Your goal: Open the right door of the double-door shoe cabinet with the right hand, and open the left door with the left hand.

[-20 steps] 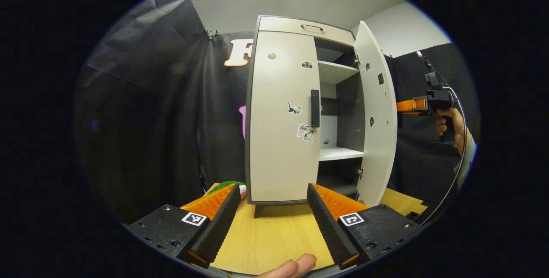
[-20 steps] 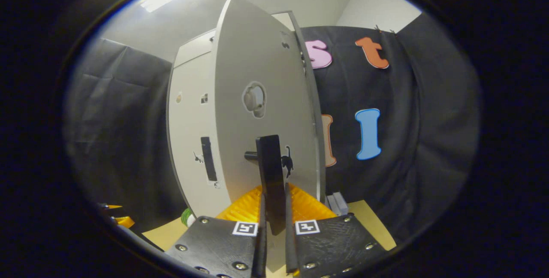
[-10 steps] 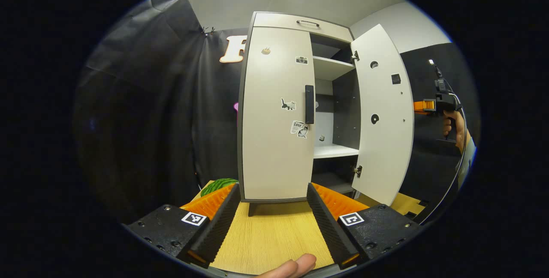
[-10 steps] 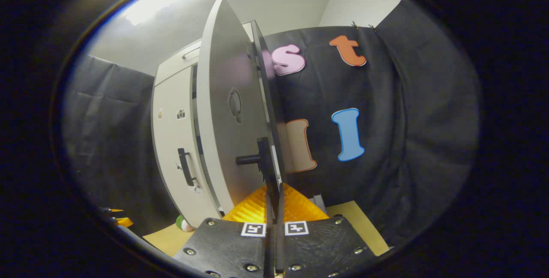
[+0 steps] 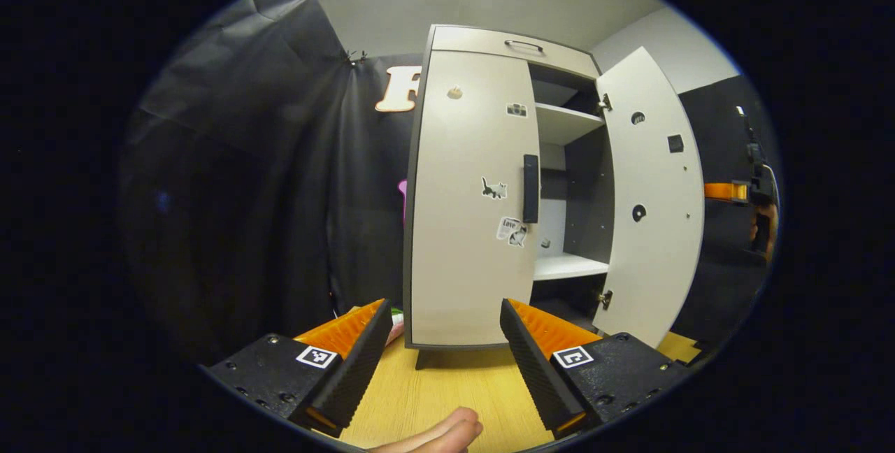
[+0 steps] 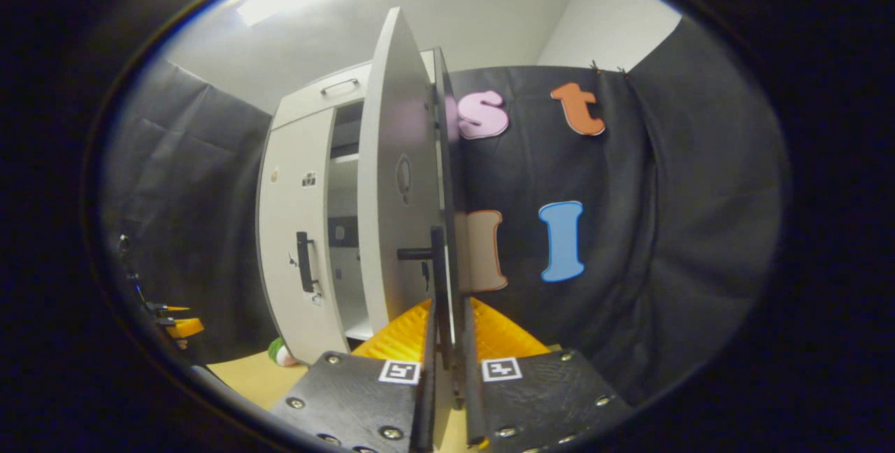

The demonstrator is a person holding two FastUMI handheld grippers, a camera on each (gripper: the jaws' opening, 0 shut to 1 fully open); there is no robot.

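The pale grey shoe cabinet [image 5: 475,201] stands on the wooden table. Its left door is closed, with the dark handle [image 5: 531,188] at its inner edge. My left gripper [image 5: 444,313] hangs open in front of that door, short of it and below the handle. The right door [image 5: 657,208] is swung wide, baring the shelves [image 5: 566,265]. In the right gripper view this door [image 6: 402,194] is nearly edge-on. Its dark handle [image 6: 438,264] runs down between the fingers of my right gripper [image 6: 447,313], which stand slightly apart with a sliver of gap beside the handle.
The wooden table top [image 5: 454,383] runs under the cabinet's feet. A small green and pink object [image 6: 280,351] lies by the cabinet's left foot. A fingertip [image 5: 440,432] shows at the bottom edge. Black cloth walls hang behind and beside the cabinet.
The right door has swung further open with the right gripper at its handle. Its fingers, tight half a second ago, now stand slightly parted. The left gripper stays open, shifted a little.
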